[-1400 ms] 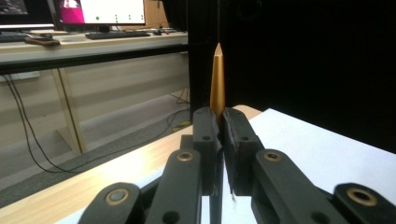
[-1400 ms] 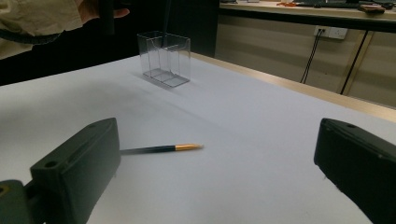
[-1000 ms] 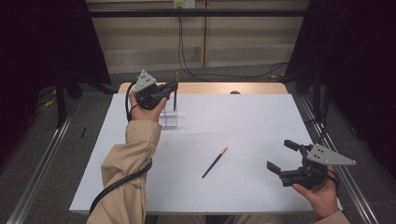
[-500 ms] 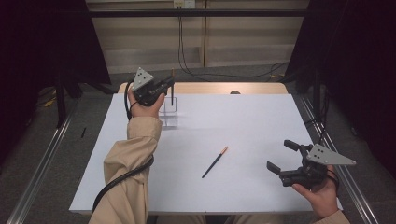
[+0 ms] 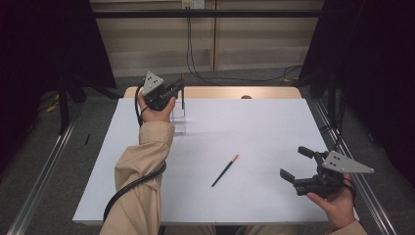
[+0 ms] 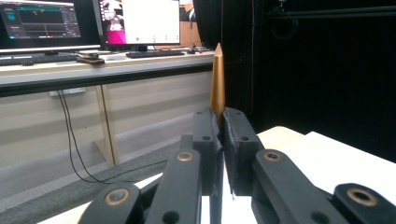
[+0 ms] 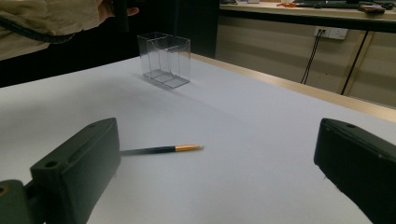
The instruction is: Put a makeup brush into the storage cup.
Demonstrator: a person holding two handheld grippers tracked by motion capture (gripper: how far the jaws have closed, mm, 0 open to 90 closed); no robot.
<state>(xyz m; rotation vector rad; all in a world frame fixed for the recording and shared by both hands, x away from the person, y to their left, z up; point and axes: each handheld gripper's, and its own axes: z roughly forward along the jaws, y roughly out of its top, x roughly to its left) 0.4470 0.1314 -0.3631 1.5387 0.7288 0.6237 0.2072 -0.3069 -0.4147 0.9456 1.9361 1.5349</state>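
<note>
From the high view, my left hand-held gripper sits in the upper left of the frame, over the far edge of the white bench. It is clenched on a thin dark pen that stands upright, its lower end reaching down into the clear holder just below. My tan sleeve runs up from the bottom of the frame to that hand, with the black cable curling beside it. At the lower right, my right hand-held gripper hovers near the bench's right edge with its jaws spread apart and nothing between them. A second pen, dark with an orange tip, lies diagonally on the bench near the centre of the frame, well apart from both hand-held grippers.

In the left gripper view, my left hand-held gripper shows its two black jaws pressed together around a golden, pointed pen end that rises straight up at the centre of the frame. Monitors glow on a desk at the upper left.

In the right gripper view, my right hand-held gripper has its jaws wide at the lower left and lower right corners. The second pen lies on the bench between them, farther off, its gold tip pointing right. The clear holder, split into compartments, stands at the upper centre-left.
</note>
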